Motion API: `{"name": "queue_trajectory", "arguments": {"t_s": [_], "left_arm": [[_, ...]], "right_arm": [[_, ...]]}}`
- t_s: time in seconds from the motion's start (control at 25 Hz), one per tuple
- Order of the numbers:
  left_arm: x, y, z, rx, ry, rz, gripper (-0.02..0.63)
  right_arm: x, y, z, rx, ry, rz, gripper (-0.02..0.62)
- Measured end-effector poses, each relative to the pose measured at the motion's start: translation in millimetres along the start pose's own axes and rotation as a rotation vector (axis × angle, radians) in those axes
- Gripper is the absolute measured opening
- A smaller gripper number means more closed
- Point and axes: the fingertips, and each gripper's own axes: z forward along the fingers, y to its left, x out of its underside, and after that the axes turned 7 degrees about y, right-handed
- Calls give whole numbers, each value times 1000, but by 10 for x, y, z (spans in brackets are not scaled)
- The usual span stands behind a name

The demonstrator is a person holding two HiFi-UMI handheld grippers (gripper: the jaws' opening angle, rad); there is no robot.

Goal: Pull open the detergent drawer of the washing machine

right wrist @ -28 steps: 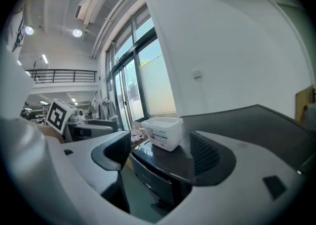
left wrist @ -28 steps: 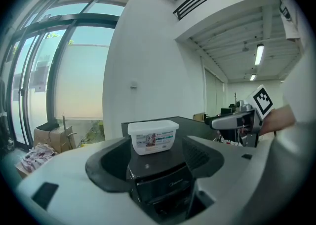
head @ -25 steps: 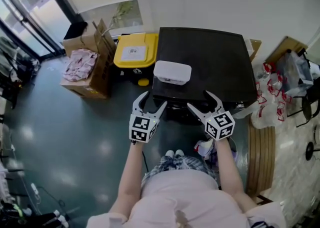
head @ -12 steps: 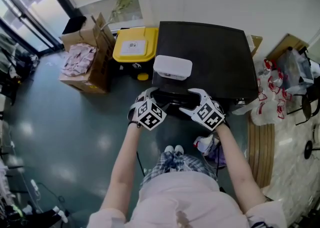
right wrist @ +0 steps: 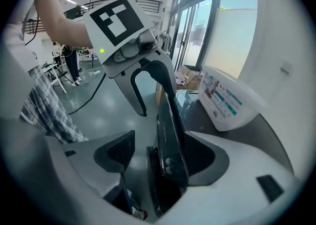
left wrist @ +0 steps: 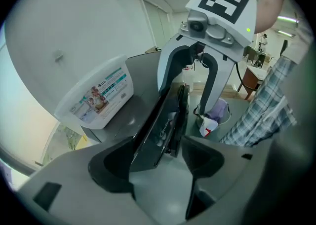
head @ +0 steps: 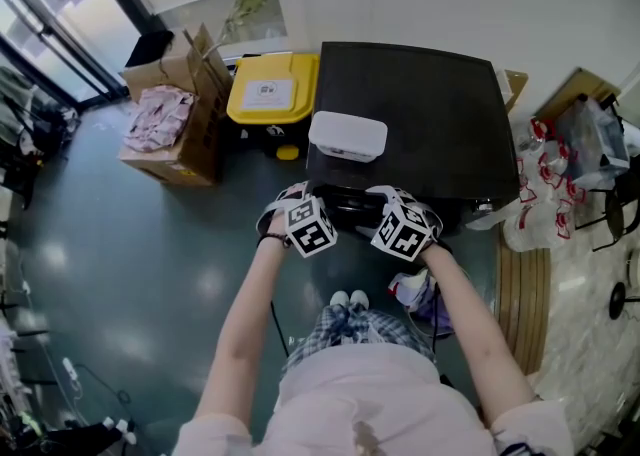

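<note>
Beside a yellow-lidded bin (head: 270, 94), the left hand-held gripper (left wrist: 158, 162) stands wide astride the washing machine (head: 420, 114)'s dark front panel (left wrist: 163, 120). The right hand-held gripper (right wrist: 159, 155)'s jaws are closing around that panel. The detergent drawer there can't be distinguished.

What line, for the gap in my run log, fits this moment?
left tool: open, astride washer's front panel | right tool: closing, same panel between jaws
</note>
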Motion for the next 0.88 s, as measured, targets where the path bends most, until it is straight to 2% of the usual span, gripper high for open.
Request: {"name": "queue_trajectory", "arguments": {"t_s": [0.24,0.56,0.72,0.88], "left_arm": [[-6,-53,97,29,50,59,314],[-17,-58,133,24,57,91,314],[-2,-26,150,-22,72,112,296],[-13,61,166,-92,95,145,230]], "right_arm": [[137,-9,113,-3,106,-69,321],[150,-28,170,36,140,-103,281],[166,-92,206,91,172,-125,228],[170,-171,209,153,202,-161,175]]}}
